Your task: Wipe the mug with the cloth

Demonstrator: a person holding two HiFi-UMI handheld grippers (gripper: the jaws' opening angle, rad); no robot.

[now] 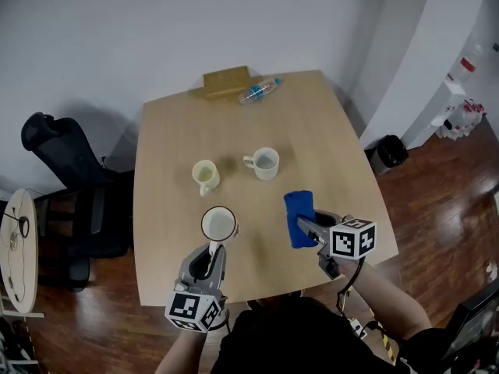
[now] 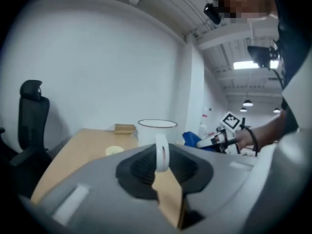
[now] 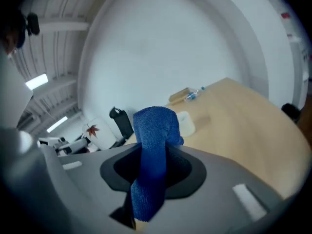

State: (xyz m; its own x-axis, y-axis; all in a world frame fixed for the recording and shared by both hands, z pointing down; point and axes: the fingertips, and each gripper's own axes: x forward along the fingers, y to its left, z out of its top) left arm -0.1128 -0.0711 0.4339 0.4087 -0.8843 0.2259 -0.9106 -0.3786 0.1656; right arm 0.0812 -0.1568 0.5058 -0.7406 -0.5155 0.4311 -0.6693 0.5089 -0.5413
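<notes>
- Head view: the left gripper (image 1: 214, 252) is clamped on the handle (image 1: 215, 246) of the mug (image 1: 219, 224), over the front part of the table (image 1: 164, 154). Whether the mug rests on the table or is lifted cannot be told. The right gripper (image 1: 306, 227) pinches the blue cloth (image 1: 298, 213), held well apart from the mug. Judgement: both pick-ups are complete; cloth-to-mug contact and the wiping remain.
- Left gripper view: the jaws are closed on the white handle. The mug is upright just ahead; the cloth lies off to the right, not touching it.
- Right gripper view: the jaws grip the cloth, which stands folded between them.
- Markings: only the square markers (image 1: 352, 240) on the gripper cubes. The label on the bottle (image 1: 259, 91) is too small to read.
</notes>
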